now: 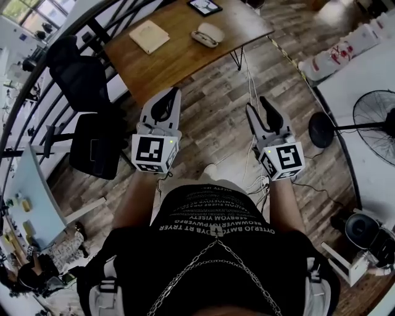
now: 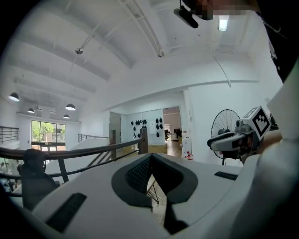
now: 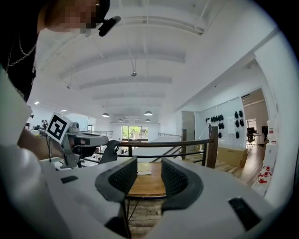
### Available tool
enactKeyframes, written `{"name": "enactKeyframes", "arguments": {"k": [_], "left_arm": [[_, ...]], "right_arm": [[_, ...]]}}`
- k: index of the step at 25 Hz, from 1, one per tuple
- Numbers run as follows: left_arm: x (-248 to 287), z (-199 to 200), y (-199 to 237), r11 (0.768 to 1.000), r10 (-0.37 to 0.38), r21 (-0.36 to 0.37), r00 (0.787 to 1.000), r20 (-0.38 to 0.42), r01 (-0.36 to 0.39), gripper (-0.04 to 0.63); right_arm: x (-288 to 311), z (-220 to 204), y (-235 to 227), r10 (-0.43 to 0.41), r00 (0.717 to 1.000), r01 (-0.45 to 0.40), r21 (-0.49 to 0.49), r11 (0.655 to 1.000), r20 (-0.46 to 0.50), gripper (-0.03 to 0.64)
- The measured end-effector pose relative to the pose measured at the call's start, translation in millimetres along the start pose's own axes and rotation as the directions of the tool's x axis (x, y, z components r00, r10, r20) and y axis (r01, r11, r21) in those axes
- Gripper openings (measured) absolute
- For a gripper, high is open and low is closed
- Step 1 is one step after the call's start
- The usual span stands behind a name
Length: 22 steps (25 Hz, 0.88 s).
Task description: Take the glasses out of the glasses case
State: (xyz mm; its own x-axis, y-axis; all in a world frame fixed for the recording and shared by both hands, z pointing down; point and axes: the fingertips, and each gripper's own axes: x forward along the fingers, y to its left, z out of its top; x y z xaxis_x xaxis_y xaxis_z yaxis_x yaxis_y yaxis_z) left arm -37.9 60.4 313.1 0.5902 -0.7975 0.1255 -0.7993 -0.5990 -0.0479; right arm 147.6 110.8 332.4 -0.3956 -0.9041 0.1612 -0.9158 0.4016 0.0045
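Note:
A pale oval glasses case (image 1: 208, 34) lies shut on the wooden table (image 1: 185, 55) at the top of the head view, far ahead of both grippers. Its contents are hidden. My left gripper (image 1: 166, 99) (image 2: 150, 157) is held above the wood floor, short of the table's near edge, its pads meeting at the tips with nothing between them. My right gripper (image 1: 264, 111) (image 3: 149, 164) hangs level with it to the right, with a gap between its pads and nothing in it. Through that gap the table top (image 3: 147, 184) shows.
A tan pad (image 1: 150, 36) and a dark tablet (image 1: 204, 6) also lie on the table. A black office chair (image 1: 92, 111) stands left, beside a curved black railing (image 1: 37, 92). A floor fan (image 1: 376, 117) and a white table (image 1: 361, 74) are on the right. Cables (image 1: 250, 92) trail across the floor.

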Motion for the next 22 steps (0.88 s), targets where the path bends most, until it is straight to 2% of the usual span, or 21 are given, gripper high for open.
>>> {"name": "enactKeyframes", "arguments": {"k": [14, 22], "left_arm": [[-20.2, -6.1, 1.5, 0.999, 0.043, -0.003, 0.999, -0.018, -0.043, 0.025], [-20.8, -2.2, 5.5, 1.000, 0.025, 0.003, 1.000, 0.006, -0.025, 0.025]], "right_arm": [[0.7, -0.7, 6.4, 0.039, 0.999, -0.039, -0.005, 0.999, 0.010, 0.150], [0.8, 2.1, 4.6, 0.003, 1.000, -0.003, -0.004, 1.000, 0.024, 0.150]]}}
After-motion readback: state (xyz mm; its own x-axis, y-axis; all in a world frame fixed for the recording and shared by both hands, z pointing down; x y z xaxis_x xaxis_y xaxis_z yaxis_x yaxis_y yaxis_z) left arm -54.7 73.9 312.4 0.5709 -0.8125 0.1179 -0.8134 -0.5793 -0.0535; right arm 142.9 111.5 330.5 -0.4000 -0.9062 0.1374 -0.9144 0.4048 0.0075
